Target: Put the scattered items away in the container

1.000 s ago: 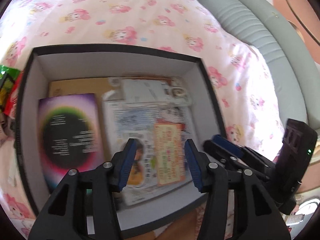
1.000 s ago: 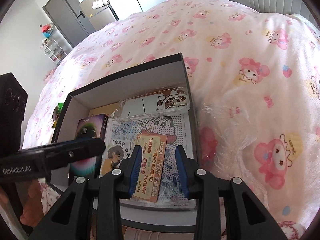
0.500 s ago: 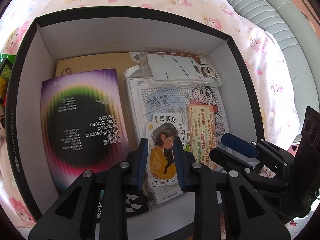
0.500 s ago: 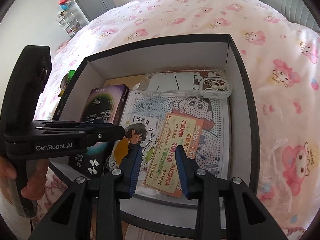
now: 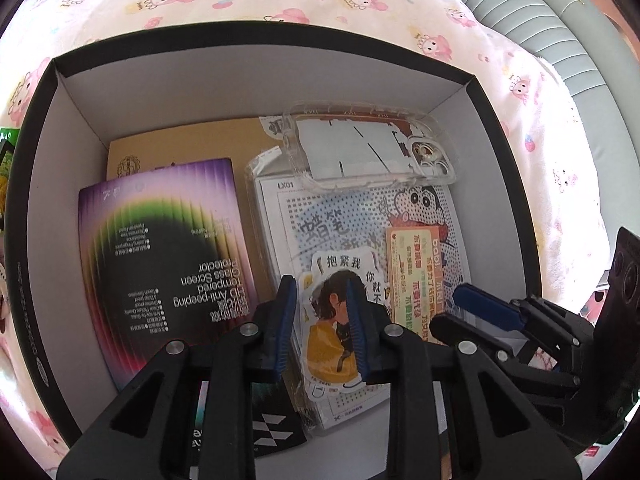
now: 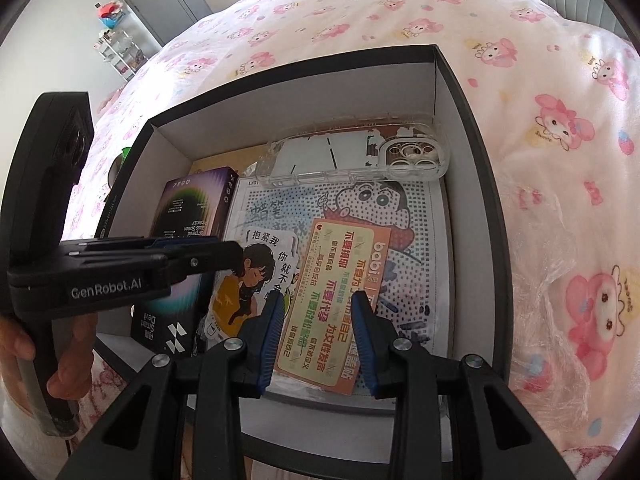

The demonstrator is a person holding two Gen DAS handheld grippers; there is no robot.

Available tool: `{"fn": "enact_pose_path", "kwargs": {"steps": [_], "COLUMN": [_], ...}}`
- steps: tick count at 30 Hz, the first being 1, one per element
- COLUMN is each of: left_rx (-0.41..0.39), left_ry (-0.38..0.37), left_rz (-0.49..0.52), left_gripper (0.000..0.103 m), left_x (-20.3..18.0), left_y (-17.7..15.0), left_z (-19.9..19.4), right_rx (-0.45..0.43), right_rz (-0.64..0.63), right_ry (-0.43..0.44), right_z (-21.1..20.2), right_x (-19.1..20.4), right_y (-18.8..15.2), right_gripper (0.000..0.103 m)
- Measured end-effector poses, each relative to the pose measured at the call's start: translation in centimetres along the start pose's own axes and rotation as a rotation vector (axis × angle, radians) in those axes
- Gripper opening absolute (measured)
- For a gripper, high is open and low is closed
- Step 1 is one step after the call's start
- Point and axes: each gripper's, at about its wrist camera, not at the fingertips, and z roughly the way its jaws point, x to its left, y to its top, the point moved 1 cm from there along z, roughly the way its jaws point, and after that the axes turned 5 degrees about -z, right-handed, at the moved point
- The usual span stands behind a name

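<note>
Placing step. My left gripper (image 5: 322, 320) and right gripper (image 6: 318, 334) hang released, empty, over the box (image 5: 260, 30) on the bed (image 6: 400, 8); sticker (image 5: 336, 320) and card (image 6: 336, 304) lie inside. Next: withdraw, seek remaining strays.

Left gripper (image 5: 320, 328) narrowed, both lower into box (image 5: 256, 68)
</note>
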Motion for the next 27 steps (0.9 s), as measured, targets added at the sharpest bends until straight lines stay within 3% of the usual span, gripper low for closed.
{"fn": "enact_pose_path", "kwargs": {"steps": [10, 19, 22, 27], "left_rx": [0.033, 0.124, 0.078, 0.125], "left_ry": [-0.010, -0.150, -0.117, -0.142], "left_rz": [-0.001, -0.009, -0.041, -0.056], "left_gripper": [0.025, 0.025, 0.025, 0.025], "left_x": [-1.2, -3.1, -2.6, -3.1], "left_y": [0.5, -0.2, 0.8, 1.3], "left_z": [0.9, 1.7, 1.0, 1.8], "right_rx": [0.007, 0.005, 0.018, 0.058], "right_rz": [-0.004, -0.002, -0.009, -0.020], "right_ry": [-0.009, -0.011, -0.023, 0.007], "right_z": [0.2, 0.1, 0.2, 0.8], "right_x": [0.0, 0.1, 0.2, 0.4], "right_y": [0.0, 0.1, 0.1, 1.2], "right_gripper": [0.030, 0.031, 0.030, 0.030]}}
